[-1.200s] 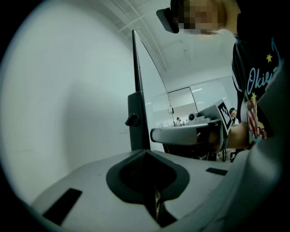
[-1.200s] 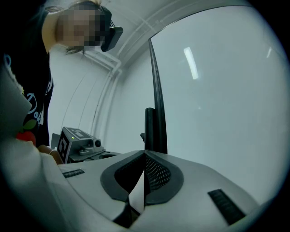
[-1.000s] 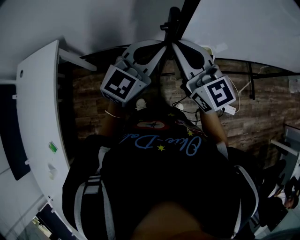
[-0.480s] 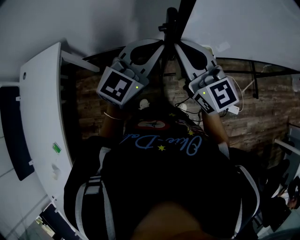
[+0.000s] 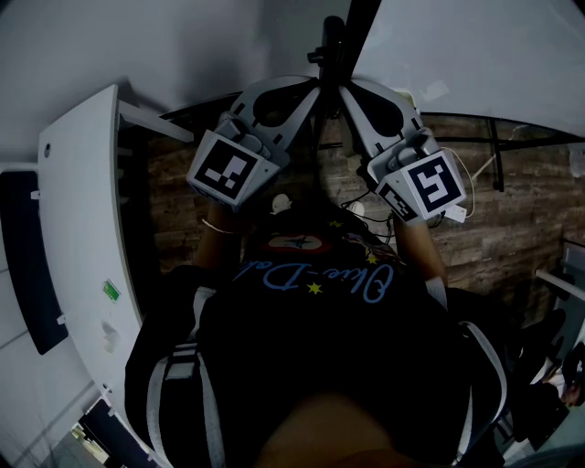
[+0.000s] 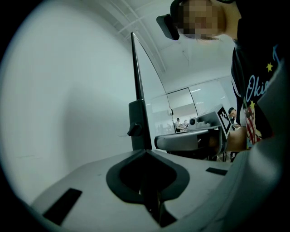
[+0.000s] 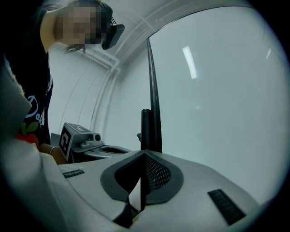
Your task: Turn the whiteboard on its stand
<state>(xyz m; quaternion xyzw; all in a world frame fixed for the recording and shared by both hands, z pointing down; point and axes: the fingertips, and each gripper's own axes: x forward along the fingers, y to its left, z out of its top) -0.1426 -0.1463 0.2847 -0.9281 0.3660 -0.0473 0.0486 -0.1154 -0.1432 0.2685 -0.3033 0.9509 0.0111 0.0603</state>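
The whiteboard (image 5: 475,55) stands edge-on ahead of me, its black edge frame (image 5: 355,23) running up the middle by the stand's post (image 5: 331,41). My left gripper (image 5: 315,90) and right gripper (image 5: 340,90) meet at that edge from either side, both shut with nothing between their jaws. In the left gripper view the closed tips (image 6: 145,152) sit at the foot of the post (image 6: 138,129), with the white face (image 6: 68,90) to the left. The right gripper view shows its tips (image 7: 145,152) against the black edge (image 7: 152,90), with the board's face (image 7: 217,90) to the right.
A curved white table (image 5: 78,228) runs down the left side. Below is a wood-pattern floor (image 5: 512,228) with cables (image 5: 366,206) and black stand bars (image 5: 494,155). My dark shirt fills the lower half of the head view.
The left gripper's marker cube has shifted slightly down and left. Both grippers stay shut at the board's edge, and the board looks unmoved.
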